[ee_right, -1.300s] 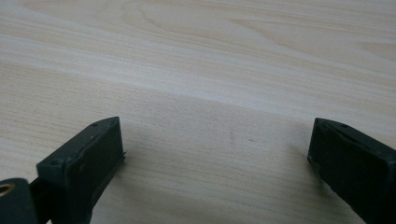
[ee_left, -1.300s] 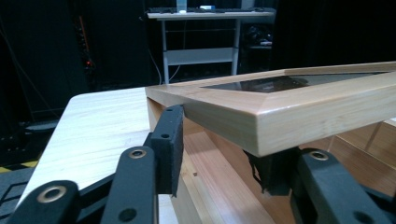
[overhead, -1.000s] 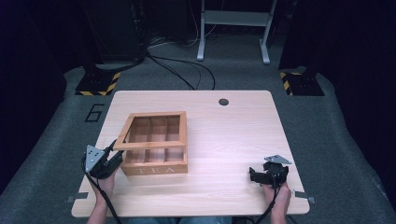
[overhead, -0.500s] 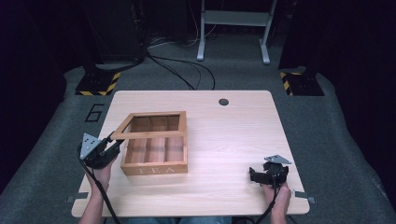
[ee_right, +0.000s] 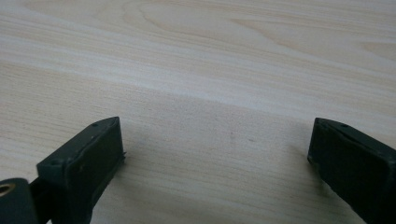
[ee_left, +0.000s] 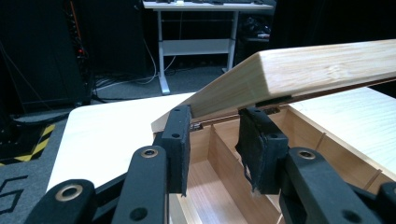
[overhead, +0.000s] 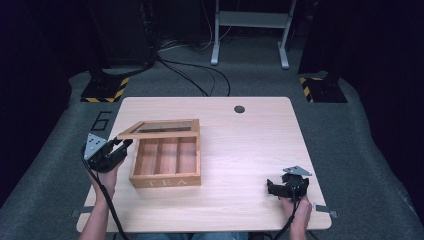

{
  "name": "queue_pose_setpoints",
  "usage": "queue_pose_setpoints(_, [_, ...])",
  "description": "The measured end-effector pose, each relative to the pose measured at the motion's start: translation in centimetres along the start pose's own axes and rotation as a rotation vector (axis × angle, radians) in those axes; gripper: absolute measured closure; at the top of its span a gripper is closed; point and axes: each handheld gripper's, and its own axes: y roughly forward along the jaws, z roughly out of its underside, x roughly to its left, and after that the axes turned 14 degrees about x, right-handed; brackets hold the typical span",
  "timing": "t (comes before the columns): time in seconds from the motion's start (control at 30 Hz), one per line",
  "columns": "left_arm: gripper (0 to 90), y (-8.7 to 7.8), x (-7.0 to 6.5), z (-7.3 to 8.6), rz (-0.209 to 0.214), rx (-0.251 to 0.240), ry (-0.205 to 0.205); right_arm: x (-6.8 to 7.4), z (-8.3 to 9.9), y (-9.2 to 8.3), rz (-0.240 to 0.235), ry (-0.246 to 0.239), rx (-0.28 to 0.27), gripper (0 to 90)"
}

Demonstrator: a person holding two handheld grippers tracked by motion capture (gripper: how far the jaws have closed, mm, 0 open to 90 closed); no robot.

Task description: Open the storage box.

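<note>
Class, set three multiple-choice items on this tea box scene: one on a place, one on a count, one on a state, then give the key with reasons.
1. Where does the right hand-held gripper rest?
A. On the table's near right part
B. Inside the box
C. On the floor

2. How many compartments show in the front row of the tea box?
A. One
B. Three
C. Six

3. How is the lid?
A. Flat shut
B. Taken off
C. Partly raised

Key: 1 A, it sits on the table near the person's edge; 2 B, two dividers split the row; 3 C, the left hand-held gripper lifts its edge.
</note>
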Motion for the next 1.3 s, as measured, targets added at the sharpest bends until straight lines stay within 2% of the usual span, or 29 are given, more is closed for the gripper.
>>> queue_pose_setpoints(1.3, [63.4, 1.1, 2.1, -5.6, 0.051, 0.080, 0.016, 0.0, 0.0, 0.0, -0.002, -0.005, -0.002, 2.9])
